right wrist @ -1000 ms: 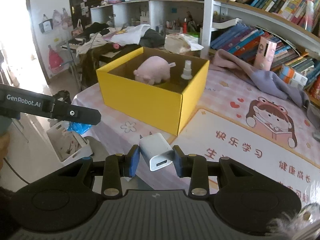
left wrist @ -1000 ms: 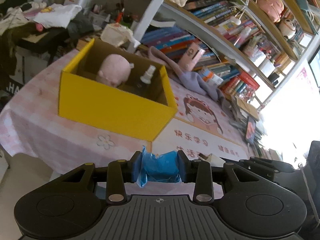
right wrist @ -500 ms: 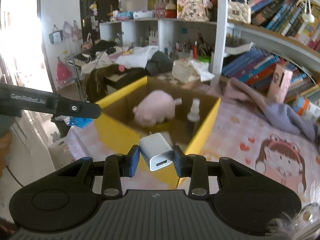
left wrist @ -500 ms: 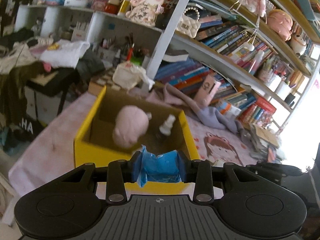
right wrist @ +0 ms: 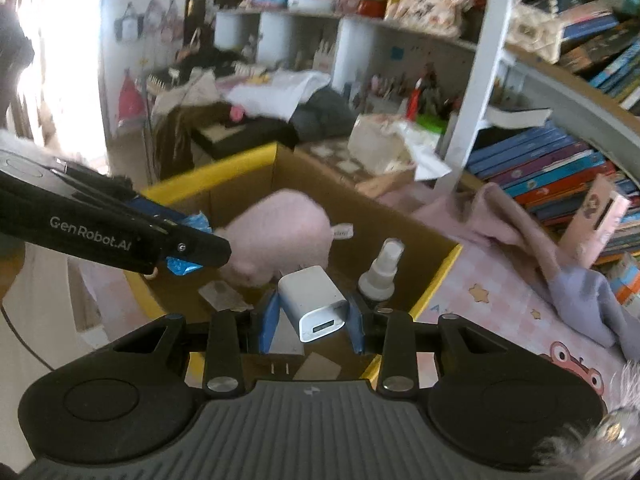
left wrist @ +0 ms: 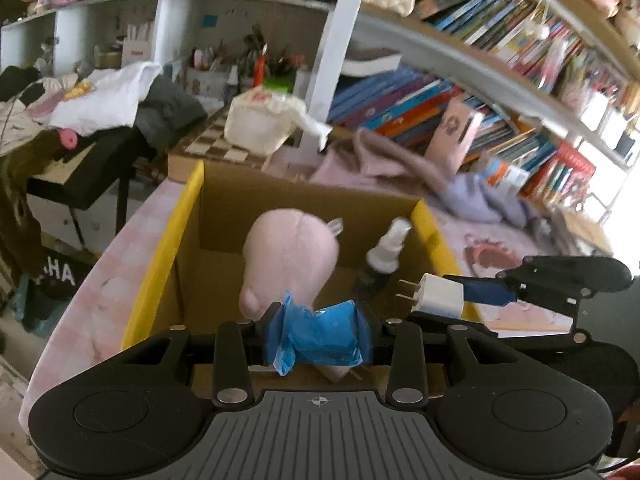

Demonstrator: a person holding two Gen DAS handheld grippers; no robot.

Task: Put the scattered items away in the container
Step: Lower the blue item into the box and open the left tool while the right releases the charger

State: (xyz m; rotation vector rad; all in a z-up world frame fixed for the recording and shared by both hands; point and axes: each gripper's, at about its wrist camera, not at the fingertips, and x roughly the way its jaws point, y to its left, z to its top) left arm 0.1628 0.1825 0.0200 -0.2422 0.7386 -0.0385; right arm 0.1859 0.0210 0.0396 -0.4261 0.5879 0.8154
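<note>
Table (right wrist: 500,292) covered with pink checked cartoon-print cloth. Yellow cardboard box (left wrist: 168,252) stands on it. Lilac garment (right wrist: 532,240) lies crumpled beside box, toward bookshelf.

White lettering "GenRobot.AI" runs along the black side of the left gripper (right wrist: 188,250), at left in the right wrist view. No other text is legible.

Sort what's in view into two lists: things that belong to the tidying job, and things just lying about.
Job:
- yellow cardboard box
- crumpled blue plastic packet, held in left gripper
- white USB charger plug, held in right gripper
- pink plush pig, boxed
- small clear spray bottle, boxed

Lying about:
- lilac cloth
- shelved books
</note>
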